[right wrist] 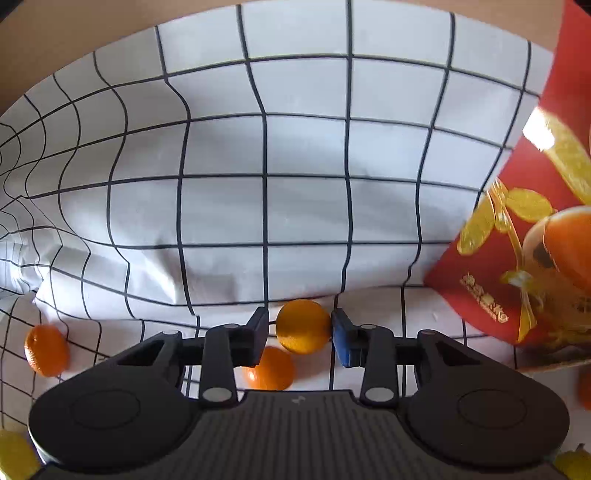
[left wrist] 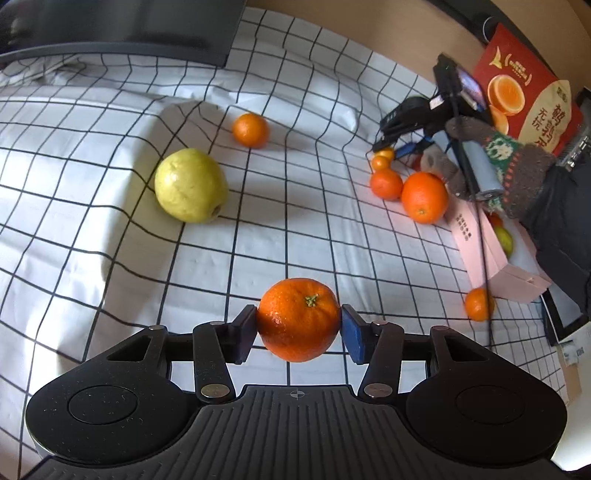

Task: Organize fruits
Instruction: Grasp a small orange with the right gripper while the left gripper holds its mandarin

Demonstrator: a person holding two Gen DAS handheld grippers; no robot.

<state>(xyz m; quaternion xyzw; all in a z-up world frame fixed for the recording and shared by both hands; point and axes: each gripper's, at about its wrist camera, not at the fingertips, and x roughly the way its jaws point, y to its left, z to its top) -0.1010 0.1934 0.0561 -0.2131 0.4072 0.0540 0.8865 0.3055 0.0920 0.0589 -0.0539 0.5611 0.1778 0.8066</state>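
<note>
My left gripper (left wrist: pixel 299 325) is shut on a large orange mandarin (left wrist: pixel 298 319), held above the checked cloth. A yellow-green pear (left wrist: pixel 190 185) and a small orange (left wrist: pixel 250 130) lie beyond it on the left. Several oranges (left wrist: pixel 424 197) cluster at the right beside a pink box (left wrist: pixel 491 254). The right gripper (left wrist: pixel 388 147), in a gloved hand, hovers over that cluster. In the right wrist view my right gripper (right wrist: pixel 300 330) stands around a small yellow-orange fruit (right wrist: pixel 303 325); the right pad touches it and a thin gap shows at the left pad. Another orange (right wrist: pixel 271 369) lies below it.
A red snack bag (left wrist: pixel 524 92) printed with oranges stands at the right; it also shows in the right wrist view (right wrist: pixel 535 240). A dark monitor (left wrist: pixel 122 26) stands at the back left. The checked cloth (right wrist: pixel 258 166) is wrinkled and rises in folds. An orange (right wrist: pixel 46 350) lies at the left.
</note>
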